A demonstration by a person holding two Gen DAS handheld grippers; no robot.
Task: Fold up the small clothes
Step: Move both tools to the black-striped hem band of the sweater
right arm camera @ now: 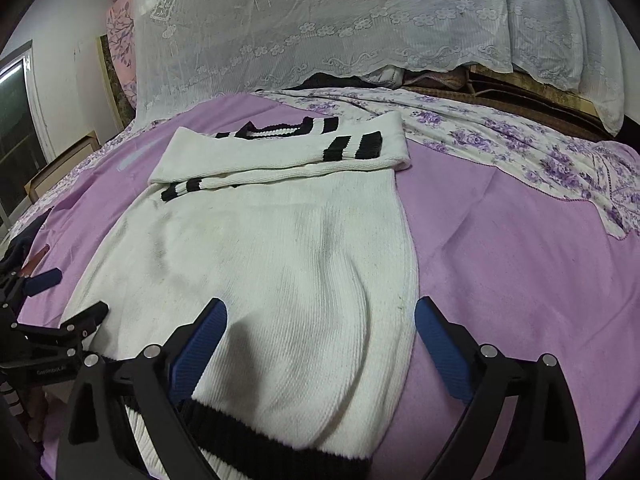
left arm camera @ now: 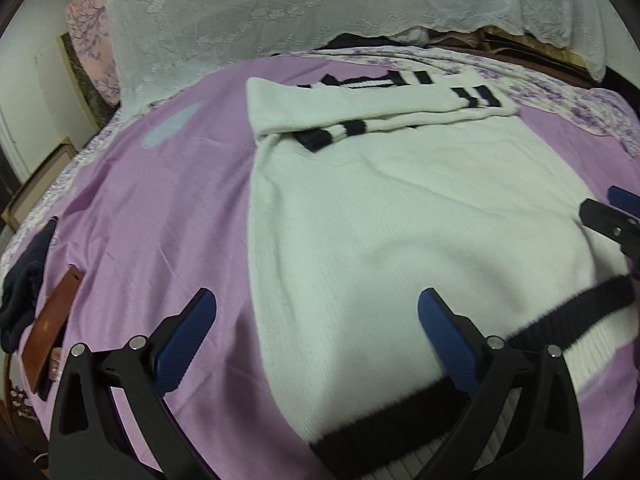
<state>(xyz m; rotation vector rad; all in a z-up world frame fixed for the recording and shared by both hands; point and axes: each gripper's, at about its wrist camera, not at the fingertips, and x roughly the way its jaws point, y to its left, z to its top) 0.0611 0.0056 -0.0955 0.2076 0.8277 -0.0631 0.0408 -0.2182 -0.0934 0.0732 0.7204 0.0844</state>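
White knit sweater (right arm camera: 256, 264) lies flat on a pink bedsheet (right arm camera: 500, 248), both sleeves folded across its upper part, black bands on cuffs and hem. Right gripper (right arm camera: 320, 344) is above the hem end, jaws spread wide and holding nothing. Left gripper (right arm camera: 60, 296) shows at the left edge. Floral sheet (right arm camera: 520, 140) and white lace cloth (right arm camera: 340, 20) lie beyond

Dim, cool indoor light, soft shadows, slight motion blur, heavy fisheye bending, black vignetted corners
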